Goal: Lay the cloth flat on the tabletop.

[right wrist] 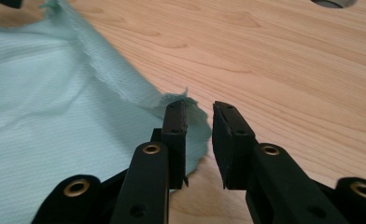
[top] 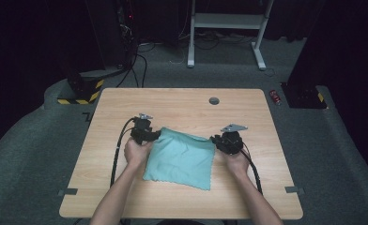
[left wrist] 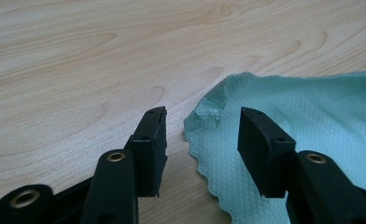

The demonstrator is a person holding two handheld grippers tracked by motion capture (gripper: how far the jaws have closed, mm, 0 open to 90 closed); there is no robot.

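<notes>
A teal cloth (top: pixel 180 157) lies flat on the wooden table (top: pixel 187 105), roughly square, with scalloped edges. My left gripper (top: pixel 157 135) sits at the cloth's far left corner. In the left gripper view, the left gripper (left wrist: pixel 202 128) stands open with the crumpled corner of the cloth (left wrist: pixel 312 107) lying loose between the jaws. My right gripper (top: pixel 215 139) is at the far right corner. In the right gripper view, the right gripper (right wrist: pixel 199 121) has a narrow gap between its jaws, and the corner of the cloth (right wrist: pixel 45 102) rests under the left jaw, unpinched.
A round cable hole (top: pixel 214 101) sits in the table's far middle. Beyond the table are a white desk frame (top: pixel 226 28), a black-and-yellow base (top: pixel 81 91) and a small red can (top: pixel 276 97) on the grey carpet. Bare wood surrounds the cloth.
</notes>
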